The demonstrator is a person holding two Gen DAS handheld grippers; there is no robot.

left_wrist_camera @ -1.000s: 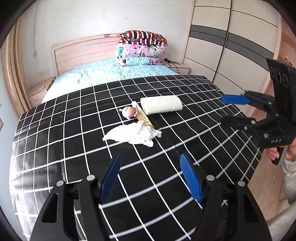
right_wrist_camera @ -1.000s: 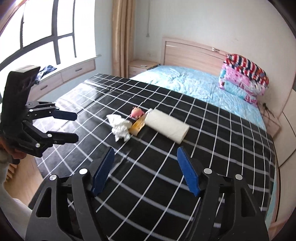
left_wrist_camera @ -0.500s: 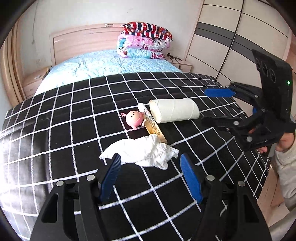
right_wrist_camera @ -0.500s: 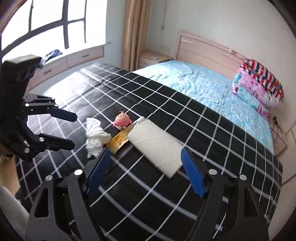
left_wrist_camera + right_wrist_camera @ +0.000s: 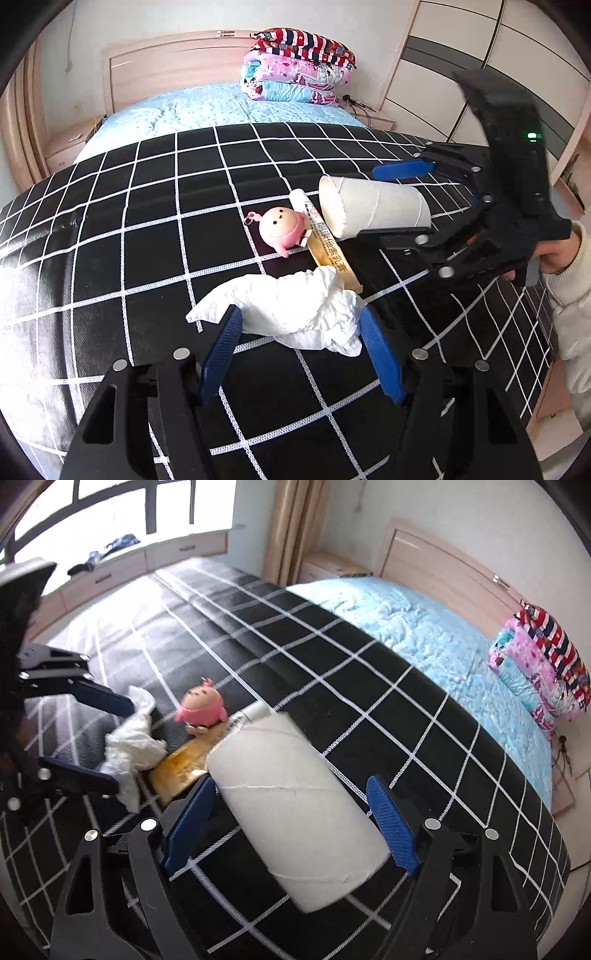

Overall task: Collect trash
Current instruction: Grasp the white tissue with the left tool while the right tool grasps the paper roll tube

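Observation:
A crumpled white tissue [image 5: 291, 314] lies on the black checked bedspread [image 5: 147, 229]. My left gripper [image 5: 301, 330] is open, its blue fingers on either side of the tissue. A white paper roll [image 5: 295, 805] lies on its side between the open fingers of my right gripper [image 5: 288, 794]. Beside them lie a yellow-and-white tube [image 5: 325, 243] and a small pink toy figure [image 5: 282, 230]. In the right wrist view the tissue [image 5: 135, 744], the tube [image 5: 192, 757] and the toy [image 5: 201, 705] lie left of the roll.
Folded quilts [image 5: 299, 70] are stacked by the wooden headboard [image 5: 166, 62] on a light blue sheet [image 5: 207, 110]. A wardrobe [image 5: 480, 74] stands at the right, a window with a sill cabinet [image 5: 122, 561] at the far side. The bed's edge drops off at the right.
Both grippers have moved in toward the objects. The left now brackets the tissue and the right brackets the paper roll. Both stayed open.

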